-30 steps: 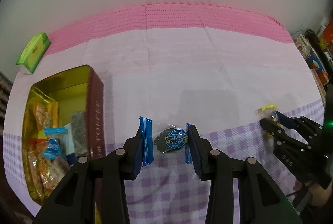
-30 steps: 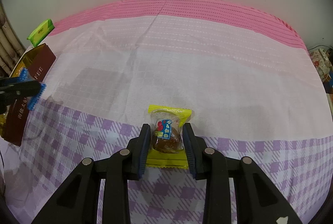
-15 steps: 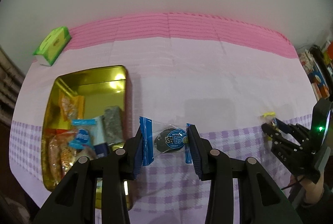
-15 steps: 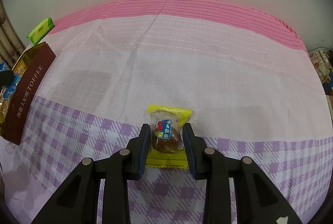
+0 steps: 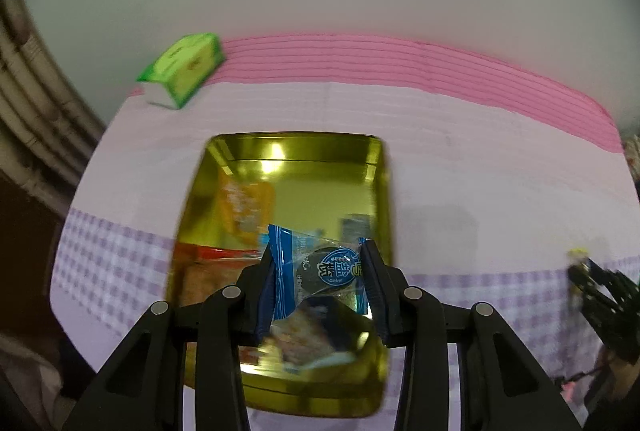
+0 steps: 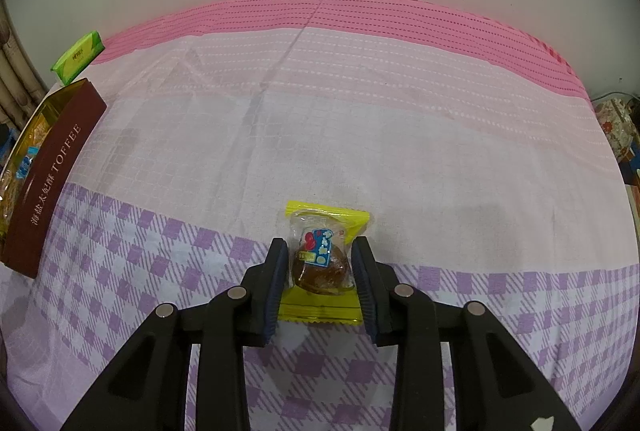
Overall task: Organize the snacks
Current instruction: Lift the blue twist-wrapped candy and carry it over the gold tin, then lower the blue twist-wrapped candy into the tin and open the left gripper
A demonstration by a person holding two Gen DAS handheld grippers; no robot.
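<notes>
We hold our left gripper (image 5: 320, 279) above the open gold tin (image 5: 384, 191), pointing forward and tilted down into it. Its two blue-padded fingers are clamped on a blue snack packet (image 5: 320, 269), which hangs between them over the near half of the tin. The packet is clear in the middle, with a dark round biscuit under a blue label. Below it, the tin already holds several wrapped snacks, orange and red ones toward its left side, though the view is blurred there and we cannot tell them apart. The far end of the tin shows bare gold floor.

Our right gripper (image 6: 322, 263) sits low over the worktop (image 6: 400, 151), level and pointing forward, well to the right of the tin. Its fingers are closed on a yellow snack packet (image 6: 326, 255), gripping the clear middle part around a brown cake. The packet's yellow bottom edge lies flat between the fingers; we cannot tell whether it touches the cloth or is just above it. From the left wrist view, this gripper (image 5: 580, 273) appears small at the right edge, with a bit of yellow at its tip.

The worktop is covered by a cloth with a pink band at the far side, pale squares in the middle and purple checks near us. From the right, the tin (image 6: 52, 167) shows a brown side with "TOFFEE" printed on it. A green tissue pack (image 5: 182, 73) lies beyond the tin at the far left corner.
</notes>
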